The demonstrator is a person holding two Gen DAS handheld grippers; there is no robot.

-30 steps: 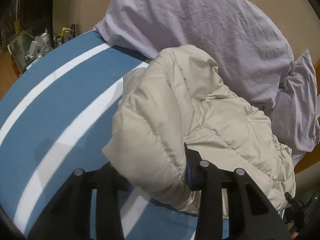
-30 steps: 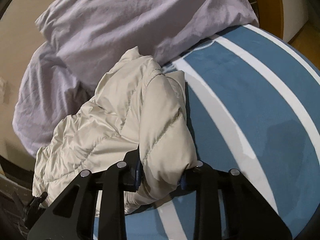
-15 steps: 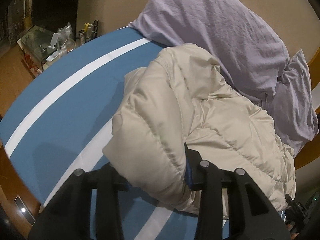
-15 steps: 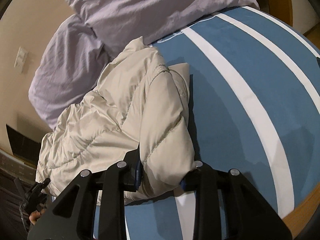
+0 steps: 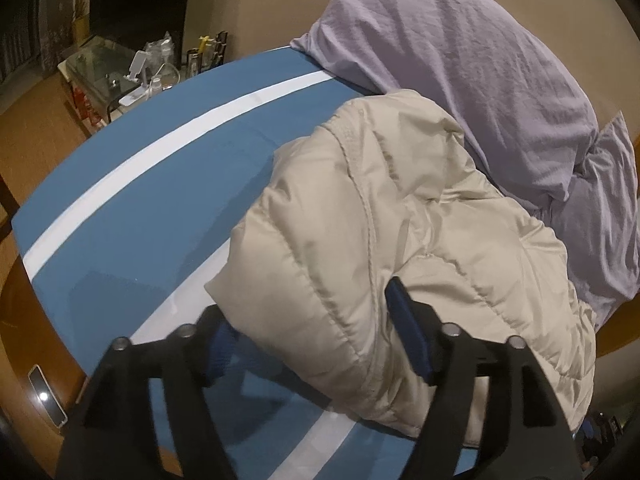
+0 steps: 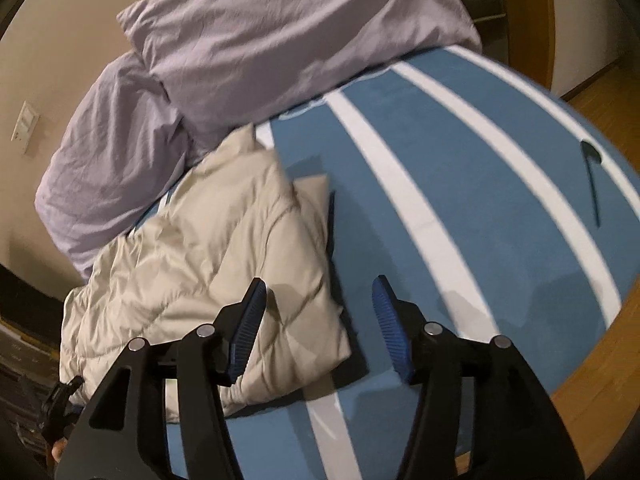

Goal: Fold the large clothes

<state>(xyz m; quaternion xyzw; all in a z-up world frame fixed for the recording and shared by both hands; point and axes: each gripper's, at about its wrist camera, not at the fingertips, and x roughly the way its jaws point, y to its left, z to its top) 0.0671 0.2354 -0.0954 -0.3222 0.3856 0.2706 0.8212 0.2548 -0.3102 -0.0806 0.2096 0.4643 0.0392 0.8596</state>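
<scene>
Since the earlier frame my right gripper [image 6: 318,304] had let go, jaws wide above the folded jacket [image 6: 224,264] on the striped bed [image 6: 480,200]; my left gripper [image 5: 308,320] spread around its fold, lilac pillows [image 5: 460,60] behind

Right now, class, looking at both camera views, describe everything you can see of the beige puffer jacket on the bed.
The jacket is a pale beige quilted puffer with stitched channels and a smooth, slightly shiny shell. It lies folded into a thick bundle on the blue bedsheet with white stripes, its far edge against the lilac pillows. The left gripper straddles a puffy fold, one of its fingers pressing the fabric. The right gripper is open above the jacket's corner, not gripping it.
</scene>
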